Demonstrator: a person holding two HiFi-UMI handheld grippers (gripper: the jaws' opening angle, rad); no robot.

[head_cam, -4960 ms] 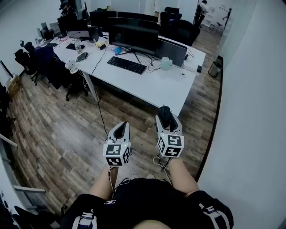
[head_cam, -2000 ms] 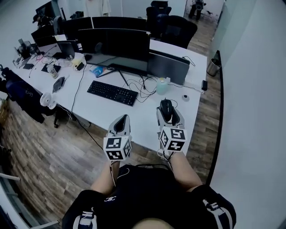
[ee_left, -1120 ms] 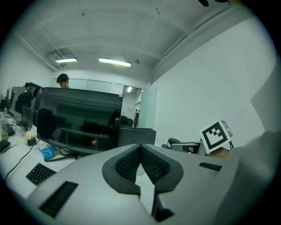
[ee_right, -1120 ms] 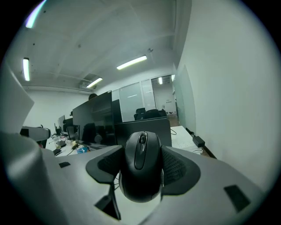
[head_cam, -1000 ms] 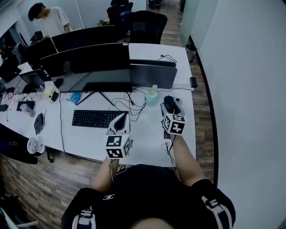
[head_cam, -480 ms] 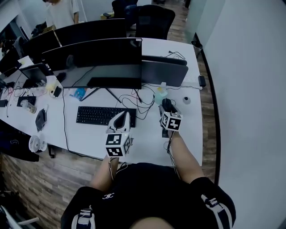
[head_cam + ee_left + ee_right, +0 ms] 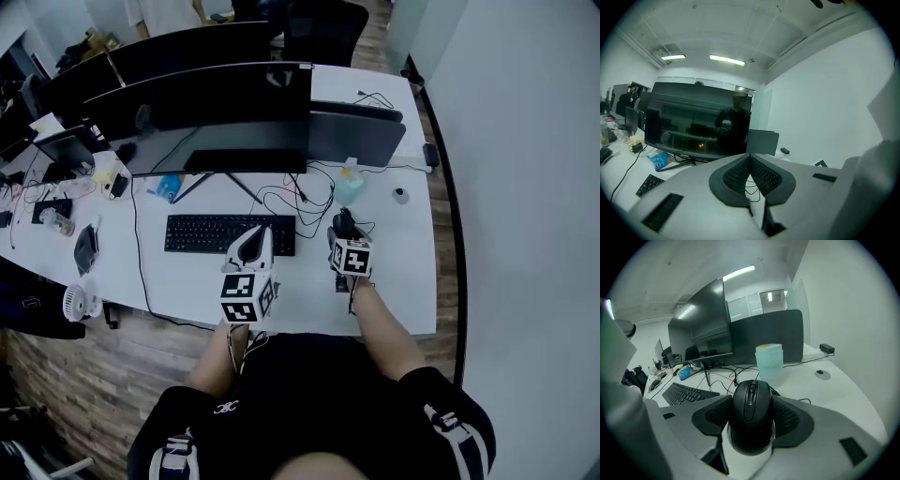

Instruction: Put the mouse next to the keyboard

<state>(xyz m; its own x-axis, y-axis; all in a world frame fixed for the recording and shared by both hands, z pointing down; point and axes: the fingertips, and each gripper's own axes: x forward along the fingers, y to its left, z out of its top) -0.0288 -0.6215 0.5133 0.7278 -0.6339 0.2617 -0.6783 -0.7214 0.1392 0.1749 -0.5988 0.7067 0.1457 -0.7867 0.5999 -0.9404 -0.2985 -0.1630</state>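
White desk (image 7: 403,281) fills the head view, with its far end cut off at the left edge. Two long dark monitors (image 7: 216,103) run along it, screens off. There's a small logo on the lower bezel in the left gripper view, too small to read. Black keyboard (image 7: 230,234) sits in front of the near monitor, key legends not legible.

My left gripper (image 7: 255,246) hangs over the keyboard's right part and hides some of it. Its jaws are pressed together with nothing between them.

My right gripper (image 7: 345,234) is just right of the keyboard. Jaws are spread wide and clamped on the black mouse (image 7: 750,416), pads against both flanks, wheel end pointing away from me. No brand visible on the mouse top. Can't tell whether the mouse touches the desk, because the jaws hide its underside.

Pale green bottle (image 7: 769,359) stands just beyond the mouse, label washed out and unreadable. Loose black cables (image 7: 300,202) tangle between keyboard and bottle. Marker cube (image 7: 352,260) on the right gripper shows black-and-white squares only, no text. Blue packet (image 7: 165,192) lies by the monitor stand, print unreadable.
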